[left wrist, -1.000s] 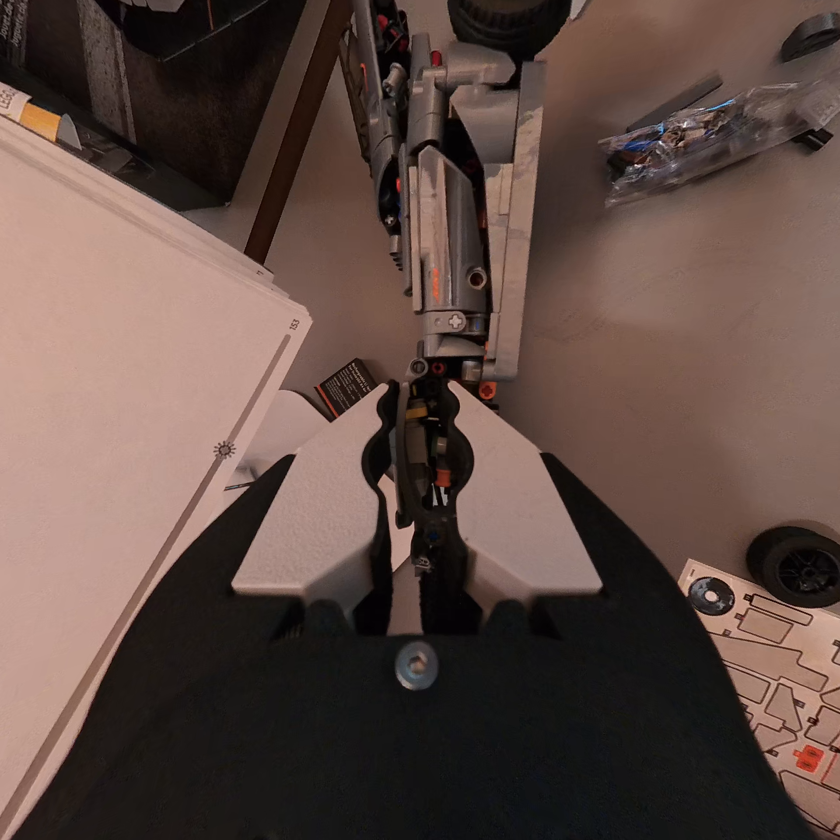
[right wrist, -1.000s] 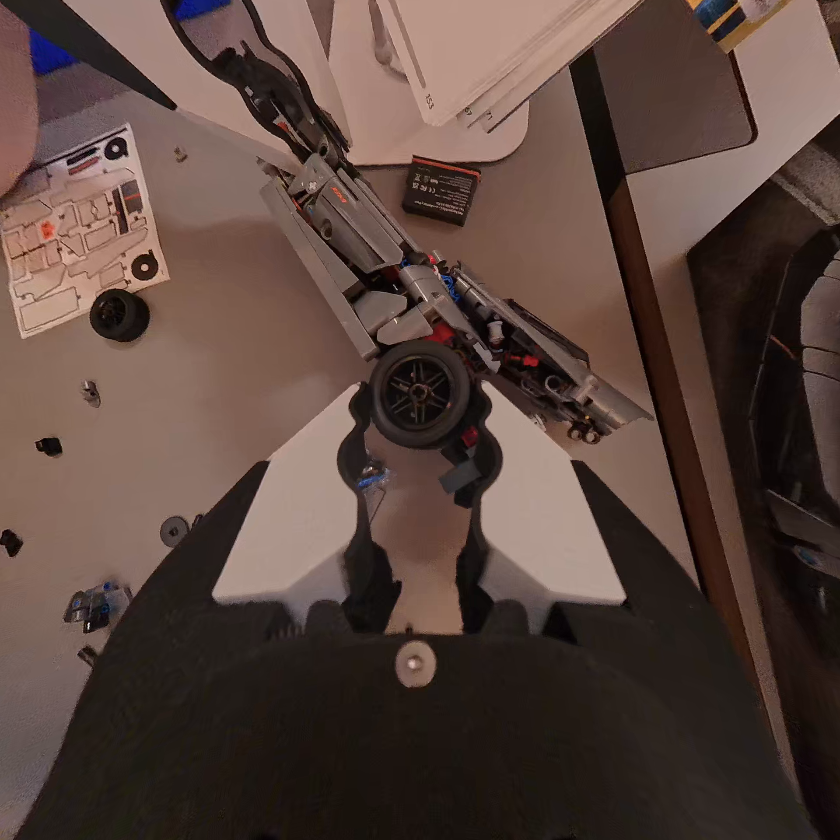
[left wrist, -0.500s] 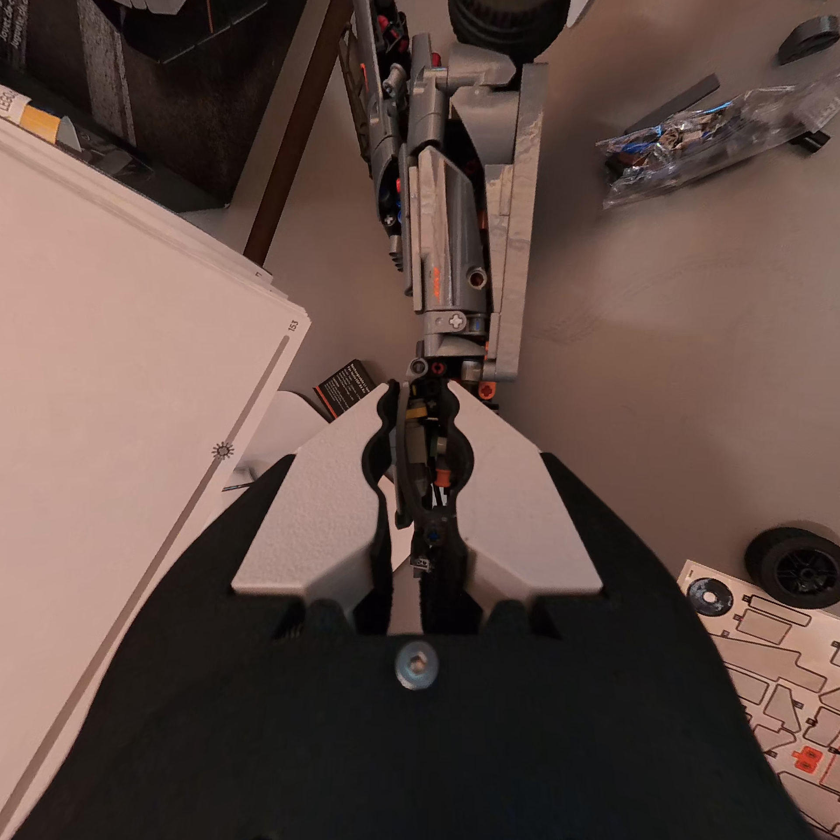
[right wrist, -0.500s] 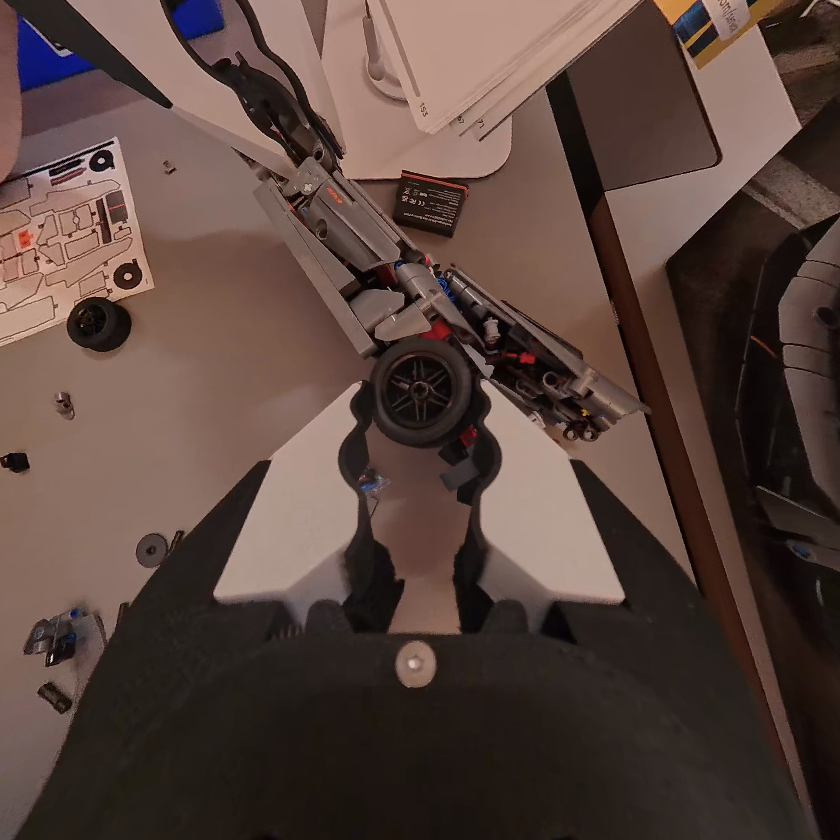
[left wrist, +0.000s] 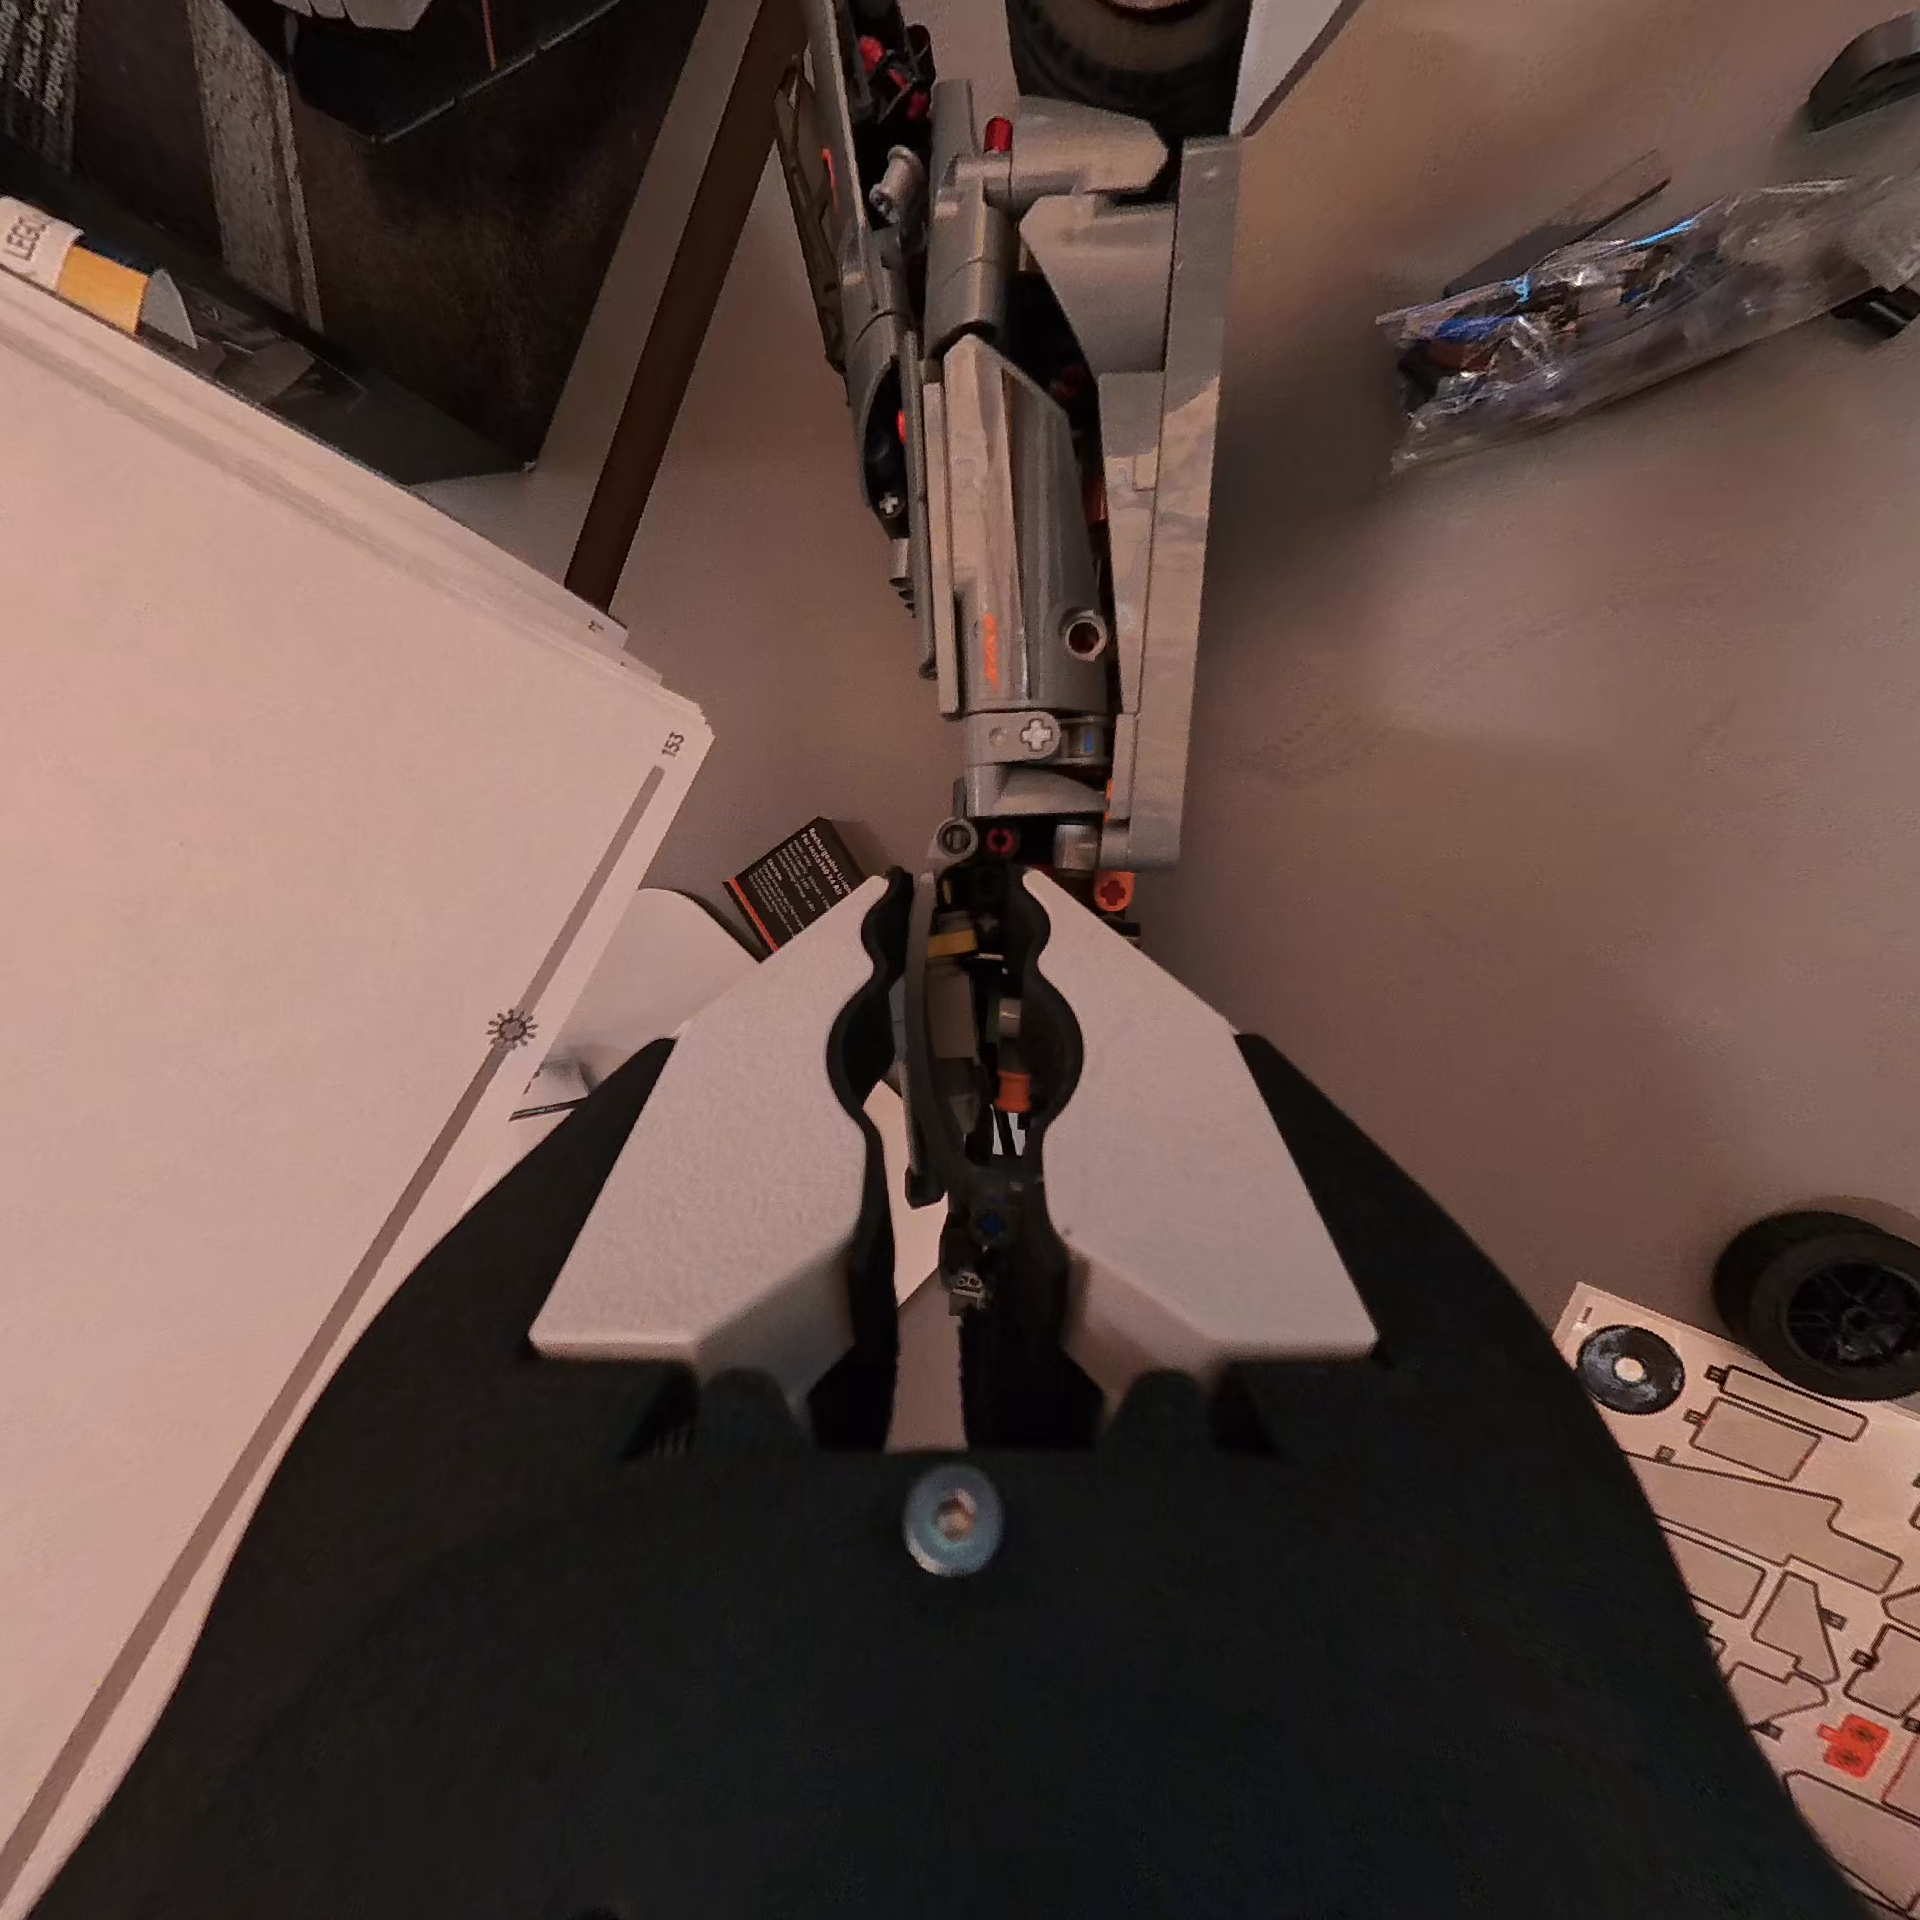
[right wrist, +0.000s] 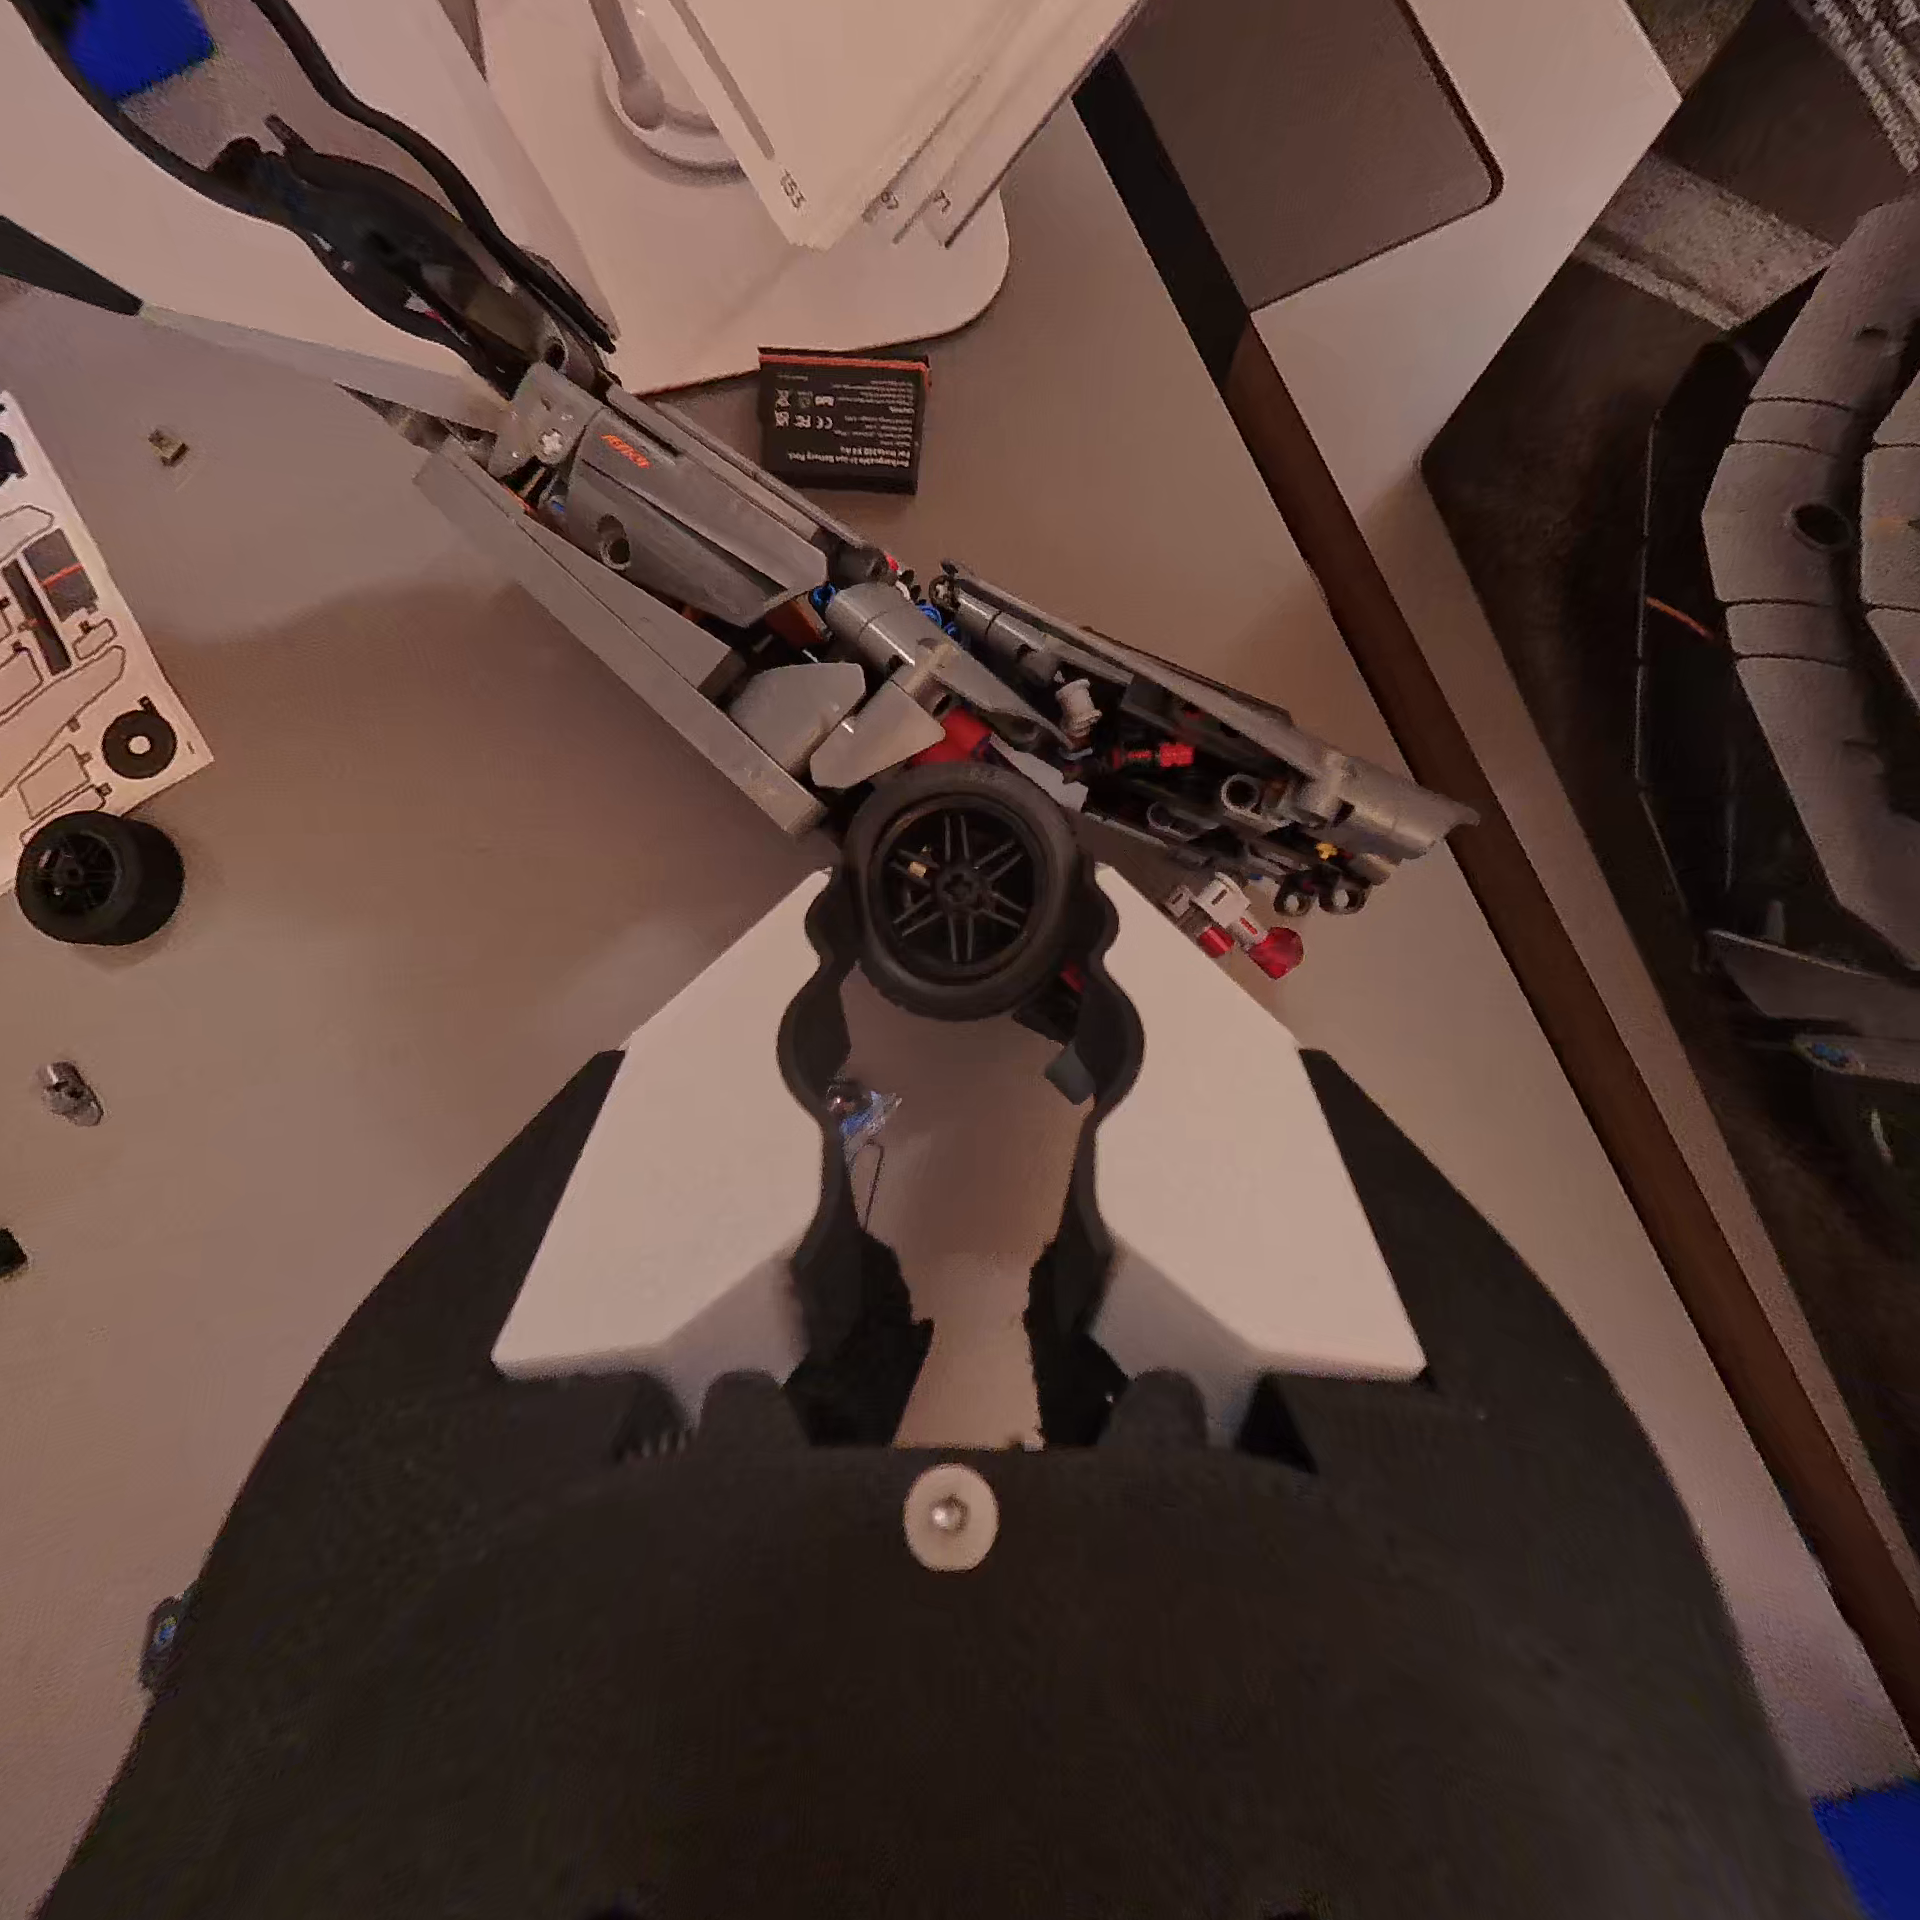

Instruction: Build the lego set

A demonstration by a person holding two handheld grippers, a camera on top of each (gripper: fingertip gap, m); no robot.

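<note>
The grey lego car lies lengthwise ahead in the left wrist view. My left gripper is shut on its near end, where dark, yellow and orange parts show between the jaws. In the right wrist view the car runs diagonally from upper left to right. My right gripper is shut on the black spoked wheel mounted on the car's side. The left gripper shows at the car's far end. The wheel's tyre shows at the top of the left wrist view.
An open instruction booklet lies left. A loose black wheel, a sticker sheet and a bag of parts lie right. A black battery sits by the car. The table edge runs close on the right. Small parts are scattered. There is about 12 centimeters between the tips of the two grippers.
The right wrist view has turned and closed in: the car now lies flatter across it, and the sticker sheet and loose wheel slid left. Both grips are unchanged.
</note>
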